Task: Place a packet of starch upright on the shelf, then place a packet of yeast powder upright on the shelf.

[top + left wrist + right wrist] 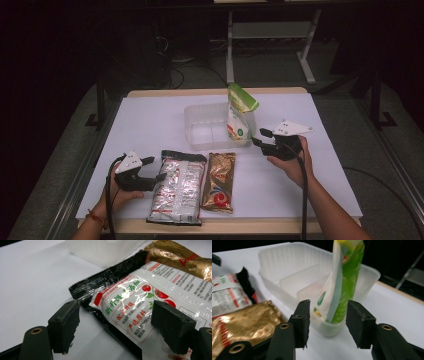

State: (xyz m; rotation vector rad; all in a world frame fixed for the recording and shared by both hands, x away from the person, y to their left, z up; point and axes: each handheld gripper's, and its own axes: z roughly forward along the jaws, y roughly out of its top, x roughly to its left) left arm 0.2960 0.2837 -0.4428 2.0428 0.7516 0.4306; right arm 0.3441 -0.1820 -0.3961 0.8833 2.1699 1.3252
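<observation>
A clear plastic container (200,125) stands mid-table with a green and white pouch (239,117) upright in its right end. In front lie a white and silver packet with black ends (177,187) and a gold packet (219,181). My left gripper (152,169) is open at the white packet's left edge. In the left gripper view, that packet (140,297) lies between the spread jaws of the gripper (117,315), untouched by the pads. My right gripper (259,137) is open just right of the container. In the right gripper view, the gripper (328,315) frames the pouch (344,277), which is not gripped.
The white tabletop (150,120) has bare room at the left, right and back. The table's front edge runs just below the packets. The container (287,250) has inner dividers. Dark floor, cables and a desk frame (270,30) lie beyond the far edge.
</observation>
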